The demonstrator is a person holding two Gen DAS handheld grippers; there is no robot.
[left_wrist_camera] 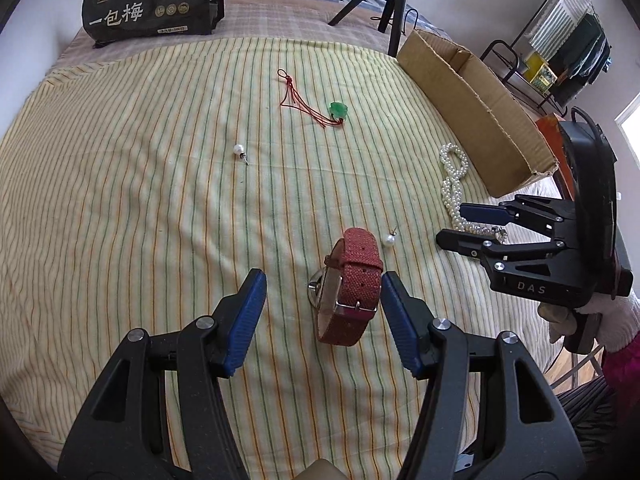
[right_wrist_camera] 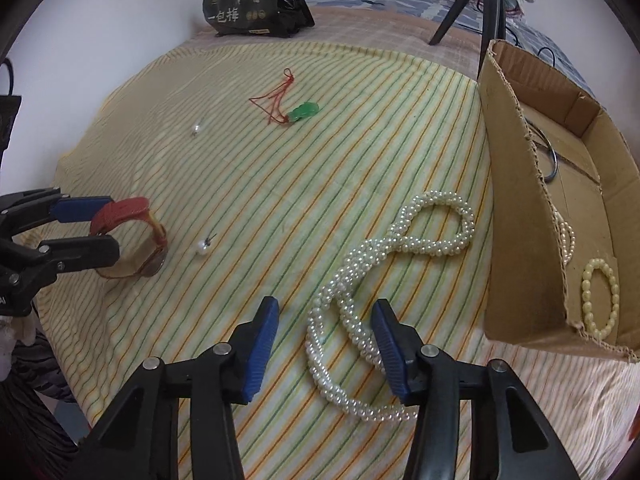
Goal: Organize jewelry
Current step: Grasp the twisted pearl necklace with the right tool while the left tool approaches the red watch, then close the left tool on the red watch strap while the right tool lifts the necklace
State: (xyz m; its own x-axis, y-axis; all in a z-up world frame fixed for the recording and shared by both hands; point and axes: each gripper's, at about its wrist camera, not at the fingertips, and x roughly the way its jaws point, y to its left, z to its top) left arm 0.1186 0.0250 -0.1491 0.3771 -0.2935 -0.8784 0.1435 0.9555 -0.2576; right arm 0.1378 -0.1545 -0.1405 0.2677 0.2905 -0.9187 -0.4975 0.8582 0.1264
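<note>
A red-strapped watch (left_wrist_camera: 352, 284) lies on the striped cloth between the open jaws of my left gripper (left_wrist_camera: 323, 292); it also shows in the right wrist view (right_wrist_camera: 128, 236). A twisted pearl necklace (right_wrist_camera: 380, 276) lies between the open jaws of my right gripper (right_wrist_camera: 325, 320), also seen in the left wrist view (left_wrist_camera: 454, 184). A green pendant on red cord (left_wrist_camera: 338, 110) and two pearl studs, one far (left_wrist_camera: 239, 149) and one near the watch (left_wrist_camera: 389, 239), lie on the cloth. A cardboard box (right_wrist_camera: 516, 216) holds a pearl bracelet (right_wrist_camera: 600, 300).
A black snack bag (left_wrist_camera: 152, 0) stands at the back of the bed. A black tripod (left_wrist_camera: 394, 4) stands behind the box. A dark metal ring (right_wrist_camera: 550, 160) lies in the box. A clothes rack (left_wrist_camera: 560, 56) is off to the right.
</note>
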